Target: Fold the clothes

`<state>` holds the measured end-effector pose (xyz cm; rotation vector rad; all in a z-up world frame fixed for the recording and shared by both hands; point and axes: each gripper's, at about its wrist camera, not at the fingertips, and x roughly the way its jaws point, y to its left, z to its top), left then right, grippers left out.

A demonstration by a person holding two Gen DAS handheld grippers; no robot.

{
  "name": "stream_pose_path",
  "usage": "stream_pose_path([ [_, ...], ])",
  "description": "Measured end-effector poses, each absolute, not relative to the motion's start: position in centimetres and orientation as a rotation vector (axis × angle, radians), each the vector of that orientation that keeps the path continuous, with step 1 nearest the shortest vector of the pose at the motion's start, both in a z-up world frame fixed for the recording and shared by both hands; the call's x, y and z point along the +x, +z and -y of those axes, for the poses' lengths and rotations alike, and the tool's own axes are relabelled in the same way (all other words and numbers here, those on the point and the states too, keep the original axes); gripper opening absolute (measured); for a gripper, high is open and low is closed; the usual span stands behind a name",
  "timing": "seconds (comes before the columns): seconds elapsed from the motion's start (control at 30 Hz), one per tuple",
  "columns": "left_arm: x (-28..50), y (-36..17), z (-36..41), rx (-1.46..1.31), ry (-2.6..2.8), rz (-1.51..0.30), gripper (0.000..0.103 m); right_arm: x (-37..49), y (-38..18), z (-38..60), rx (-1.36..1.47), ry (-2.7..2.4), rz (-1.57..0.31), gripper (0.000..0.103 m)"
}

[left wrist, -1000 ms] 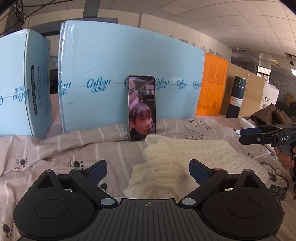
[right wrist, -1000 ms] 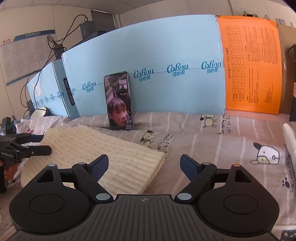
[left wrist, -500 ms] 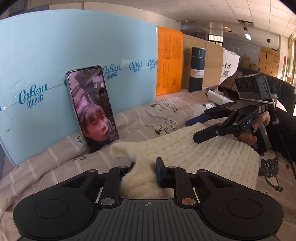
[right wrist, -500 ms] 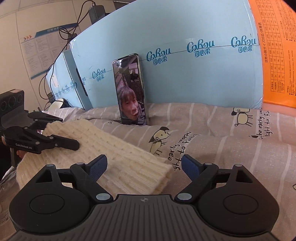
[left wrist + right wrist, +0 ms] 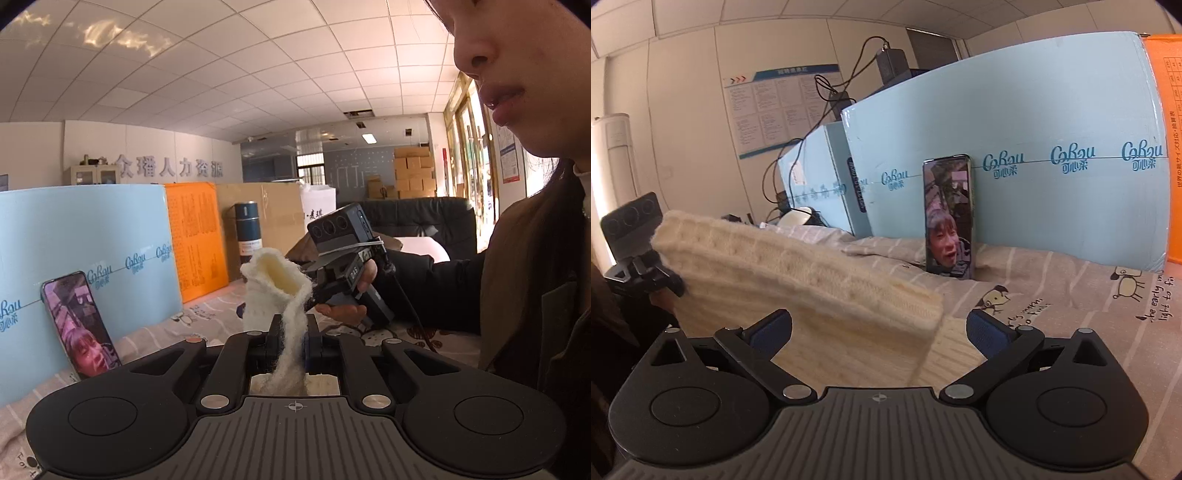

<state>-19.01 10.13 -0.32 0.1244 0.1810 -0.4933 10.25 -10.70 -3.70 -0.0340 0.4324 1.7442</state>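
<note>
In the left wrist view my left gripper (image 5: 291,326) is shut on an edge of the cream knit sweater (image 5: 275,284). A strip of it is pinched between the pads and stands up in front of the camera. In the right wrist view the sweater (image 5: 798,280) hangs lifted from its left end, where the left gripper (image 5: 665,282) holds it. My right gripper (image 5: 879,326) is open and its jaws are still opening. The sweater's near corner lies between the blue pads (image 5: 984,328), which do not press on it. A hand holds the right gripper (image 5: 343,258) just behind the raised cloth.
A phone (image 5: 948,218) leans upright against light blue foam boards (image 5: 1052,122) at the back of the striped cartoon-print sheet (image 5: 1089,314). An orange board (image 5: 195,236), a dark flask (image 5: 248,225) and a cardboard box (image 5: 273,206) stand further right. The person's brown jacket (image 5: 524,295) fills the right side.
The left gripper closed on the sweater's edge, lifted it and swung round towards the person. The right gripper's jaws spread wider, and the sweater now rises in front of it.
</note>
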Motion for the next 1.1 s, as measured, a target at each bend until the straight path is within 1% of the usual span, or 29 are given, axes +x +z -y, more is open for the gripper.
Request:
stream_pose_path([
  [0.13, -19.6, -0.3, -10.4, 0.065, -0.547, -0.165, 0.009, 9.0, -3.0, 11.7, -0.04, 1.822, -0.387, 0.102],
  [0.23, -19.7, -0.3, -10.5, 0.028, -0.578, -0.154, 0.009, 8.1, -2.3, 12.3, -0.066, 1.829, -0.353, 0.096],
  [0.27, -19.7, -0.4, -10.5, 0.019, -0.589, -0.152, 0.009, 7.7, -2.0, 12.6, -0.077, 1.83, -0.335, 0.085],
  [0.3, -19.6, -0.5, -10.6, 0.011, -0.596, -0.153, 0.009, 7.3, -1.8, 12.9, -0.087, 1.831, -0.317, 0.079],
  [0.33, -19.6, -0.5, -10.6, 0.004, -0.601, -0.155, 0.009, 7.0, -1.5, 13.3, -0.096, 1.833, -0.294, 0.069],
  [0.37, -19.5, -0.6, -10.6, -0.002, -0.606, -0.157, 0.009, 6.6, -1.2, 13.7, -0.104, 1.84, -0.273, 0.055],
  [0.43, -19.5, -0.7, -10.6, -0.016, -0.615, -0.161, 0.009, 5.9, -0.8, 14.5, -0.126, 1.845, -0.24, 0.04],
  [0.47, -19.6, -0.8, -10.6, -0.023, -0.618, -0.162, 0.009, 5.3, -0.5, 15.0, -0.139, 1.845, -0.22, 0.034],
  [0.57, -20.0, -1.1, -10.5, -0.036, -0.629, -0.166, 0.009, 3.1, 0.2, 16.8, -0.176, 1.842, -0.159, 0.023],
  [0.67, -20.7, -1.5, -10.0, -0.044, -0.653, -0.191, 0.009, 0.8, 0.6, 19.0, -0.206, 1.819, -0.125, 0.02],
  [0.77, -21.2, -2.1, -9.1, -0.039, -0.684, -0.235, 0.009, -1.1, 0.4, 21.4, -0.208, 1.787, -0.151, 0.02],
  [0.87, -21.7, -3.0, -8.5, -0.035, -0.702, -0.296, 0.013, -3.1, -0.2, 23.2, -0.221, 1.767, -0.211, 0.02],
  [1.0, -22.6, -4.4, -7.4, -0.036, -0.697, -0.388, 0.013, -5.4, -1.8, 24.4, -0.268, 1.717, -0.329, 0.02],
  [1.03, -22.8, -4.7, -7.0, -0.033, -0.694, -0.405, 0.016, -5.9, -2.2, 24.6, -0.273, 1.711, -0.354, 0.02],
  [1.07, -23.1, -4.9, -6.7, -0.029, -0.693, -0.42, 0.018, -6.4, -2.6, 24.9, -0.276, 1.707, -0.375, 0.024],
  [1.1, -23.4, -5.0, -6.4, -0.026, -0.694, -0.432, 0.024, -7.0, -3.0, 25.3, -0.288, 1.696, -0.387, 0.027],
])
